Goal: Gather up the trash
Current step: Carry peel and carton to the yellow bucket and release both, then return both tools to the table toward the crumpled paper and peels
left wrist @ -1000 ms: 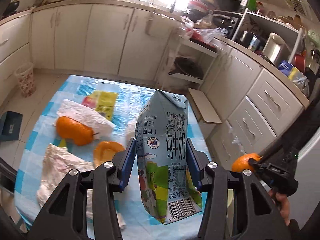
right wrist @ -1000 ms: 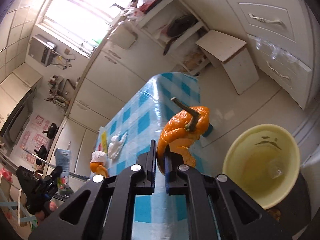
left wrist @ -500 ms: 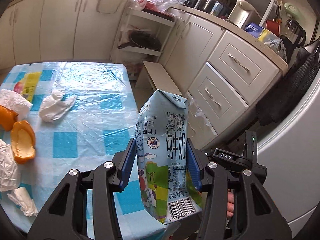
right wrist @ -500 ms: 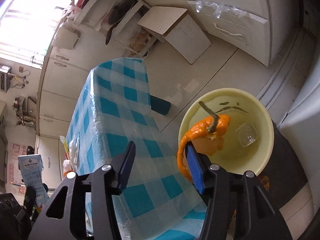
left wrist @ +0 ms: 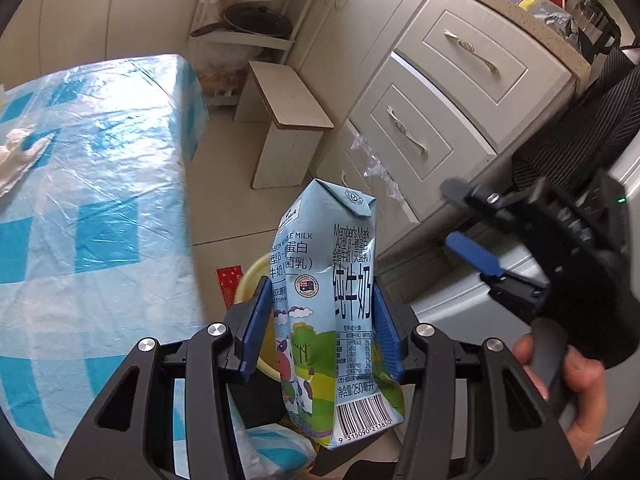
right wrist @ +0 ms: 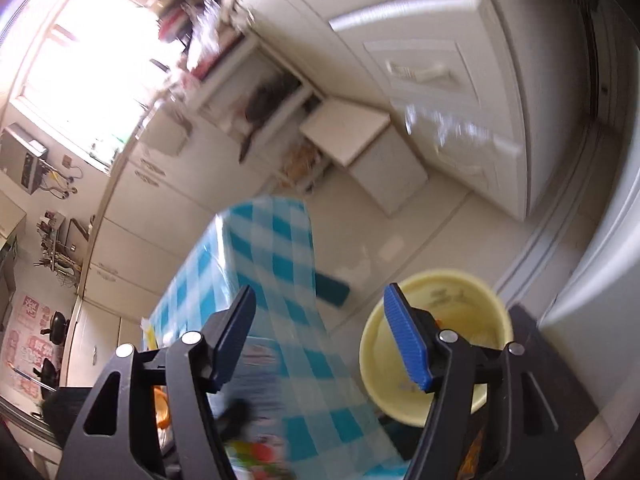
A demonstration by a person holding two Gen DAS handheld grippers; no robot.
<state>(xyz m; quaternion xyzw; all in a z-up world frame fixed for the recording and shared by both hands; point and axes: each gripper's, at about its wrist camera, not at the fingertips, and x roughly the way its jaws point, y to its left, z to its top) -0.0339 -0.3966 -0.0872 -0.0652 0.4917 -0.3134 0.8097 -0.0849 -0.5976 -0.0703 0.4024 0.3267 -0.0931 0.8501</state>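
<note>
My left claw [left wrist: 320, 330] pinches the milk carton [left wrist: 334, 300] upright between its blue pads, above the yellow bin [left wrist: 250, 284] beside the checked table [left wrist: 92, 184]. My right claw [right wrist: 320, 340] is opening – nothing between its jaws – with the bin [right wrist: 436, 344] just behind its right finger.

White stool [left wrist: 286, 118] beside drawer cabinets [left wrist: 448, 92]; blue-checked tablecloth [left wrist: 92, 208]; pan [left wrist: 256, 20].
</note>
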